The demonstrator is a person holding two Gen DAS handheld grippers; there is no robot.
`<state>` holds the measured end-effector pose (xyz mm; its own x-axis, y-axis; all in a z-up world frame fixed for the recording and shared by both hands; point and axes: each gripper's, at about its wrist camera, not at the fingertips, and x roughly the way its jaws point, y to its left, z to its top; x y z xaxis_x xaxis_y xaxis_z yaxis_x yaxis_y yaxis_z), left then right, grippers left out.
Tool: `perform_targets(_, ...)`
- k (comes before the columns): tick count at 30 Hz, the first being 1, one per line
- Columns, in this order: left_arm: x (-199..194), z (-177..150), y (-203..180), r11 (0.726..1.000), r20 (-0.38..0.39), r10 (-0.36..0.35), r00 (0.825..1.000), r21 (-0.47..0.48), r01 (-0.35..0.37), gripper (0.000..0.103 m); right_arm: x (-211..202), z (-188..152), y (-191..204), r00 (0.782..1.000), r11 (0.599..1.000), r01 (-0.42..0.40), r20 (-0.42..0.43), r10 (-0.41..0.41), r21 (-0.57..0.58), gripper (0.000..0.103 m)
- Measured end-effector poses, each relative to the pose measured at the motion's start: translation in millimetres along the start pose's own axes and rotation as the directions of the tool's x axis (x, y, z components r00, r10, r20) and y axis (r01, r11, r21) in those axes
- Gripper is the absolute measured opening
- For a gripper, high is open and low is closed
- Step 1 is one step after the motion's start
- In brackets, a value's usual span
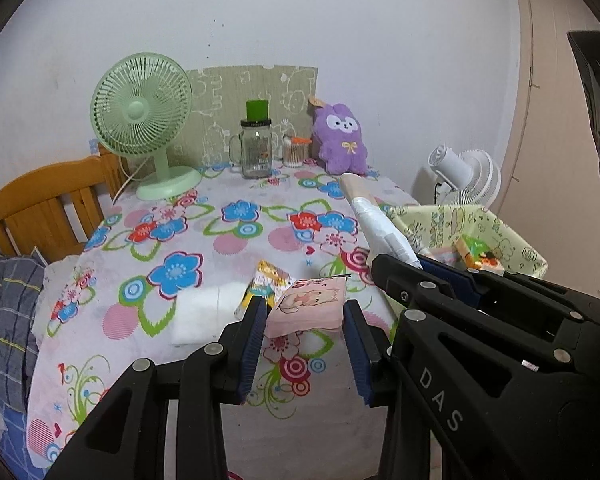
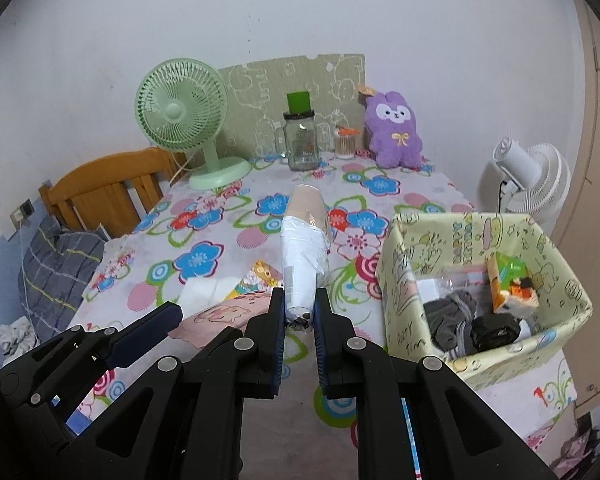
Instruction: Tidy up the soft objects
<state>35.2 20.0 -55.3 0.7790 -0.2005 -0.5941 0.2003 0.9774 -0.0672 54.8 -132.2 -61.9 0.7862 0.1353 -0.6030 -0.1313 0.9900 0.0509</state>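
Note:
My left gripper (image 1: 305, 308) is open, its jaws on either side of a pink tissue pack (image 1: 306, 310) with a cartoon print that lies near the table's front. My right gripper (image 2: 299, 300) is shut on a long plastic-wrapped packet (image 2: 304, 248), white and beige, held above the table; it also shows in the left wrist view (image 1: 380, 224). A yellow patterned pack (image 1: 269, 284) and a white folded pad (image 1: 208, 312) lie left of the pink pack. A paper-covered box (image 2: 400, 276) at the right holds dark socks (image 2: 460, 320) and an orange-green pack (image 2: 510, 284).
At the back of the floral table (image 1: 180, 216) stand a green desk fan (image 1: 142, 120), a glass jar with green lid (image 1: 256, 148), a cotton swab pot (image 1: 294, 152) and a purple plush (image 1: 340, 140). A white fan (image 2: 528, 176) stands right, a wooden headboard (image 2: 108, 192) left.

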Motion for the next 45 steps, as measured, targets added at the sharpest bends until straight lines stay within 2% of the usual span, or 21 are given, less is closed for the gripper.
perform_targets(10, -10.8, 19.1, -5.8, 0.999, 0.029, 0.034, 0.999, -0.004, -0.034, 0.040, -12.3, 22.0, -2.6, 0.999, 0.999, -0.031, 0.030, 0.031, -0.014, 0.016)
perform_targets(22, -9.1, 36.1, -19.7, 0.999, 0.056, 0.035, 0.998, -0.002, -0.035, 0.039, -17.0, 39.3, -17.2, 0.998, 0.999, -0.032, 0.054, 0.033, -0.022, 0.016)
perform_targets(23, -8.5, 37.3, -21.3, 1.000, 0.057, 0.029, 0.998, -0.001, -0.029, 0.034, -17.5, 40.4, -19.3, 0.998, 0.999, -0.030, 0.057, 0.031, -0.022, 0.016)
perform_targets(26, -5.9, 40.6, -26.2, 1.000, 0.059, 0.022, 0.998, 0.003, -0.022, 0.031, -18.4, 43.5, -25.5, 0.998, 0.999, -0.026, 0.060, 0.027, -0.018, 0.016)
perform_targets(27, -4.4, 41.2, -28.3, 1.000, 0.059, 0.018, 0.998, 0.005, -0.018, 0.022, -18.9, 44.0, -27.1, 0.998, 1.000, -0.022, 0.062, 0.023, -0.017, 0.016)
perform_targets(41, 13.2, 35.9, -36.8, 1.000, 0.018, 0.004, 1.000, 0.014, -0.005, 0.023, -4.8, 37.1, -43.3, 1.000, 1.000, -0.012, 0.026, 0.012, 0.007, 0.016)
perform_targets(45, 14.9, 31.3, -36.5, 1.000, 0.005, 0.001, 1.000, 0.017, -0.001, 0.030, -1.9, 31.6, -43.1, 1.000, 1.000, -0.012, 0.017, 0.012, 0.009, 0.016)
